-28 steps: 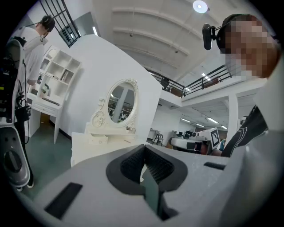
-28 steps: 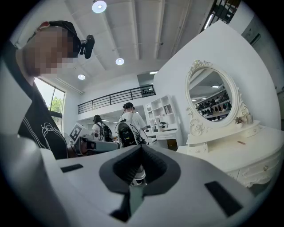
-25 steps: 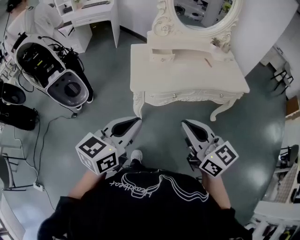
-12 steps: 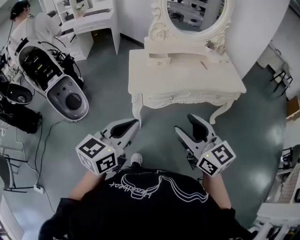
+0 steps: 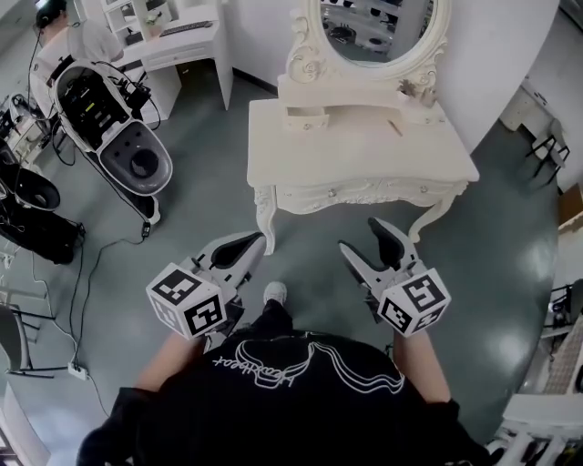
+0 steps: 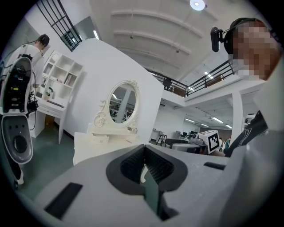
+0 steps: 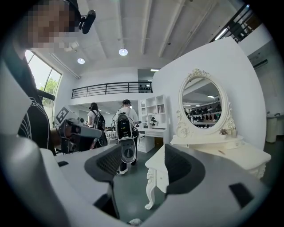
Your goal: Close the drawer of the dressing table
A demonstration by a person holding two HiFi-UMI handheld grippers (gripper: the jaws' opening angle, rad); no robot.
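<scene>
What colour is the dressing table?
The dressing table is cream white all over, with carved trim. It shows best in the head view.

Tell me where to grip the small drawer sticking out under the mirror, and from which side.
Its front panel, at the middle; any knob is too small to see. The small drawer juts from the shelf under the mirror toward the front edge of the dressing table, so come straight from that front, over the top.

Black short-sleeved tee (image 5: pixel 301 391) with white line-art print, white shoe (image 5: pixel 274 292), black head-mounted camera (image 6: pixel 216 39), left tool (image 5: pixel 244 244) and right tool (image 5: pixel 360 237) both pale grey shells with dark ribbed pads (image 7: pixel 108 162), each carrying a black-and-white marker cube (image 5: pixel 187 302).
</scene>
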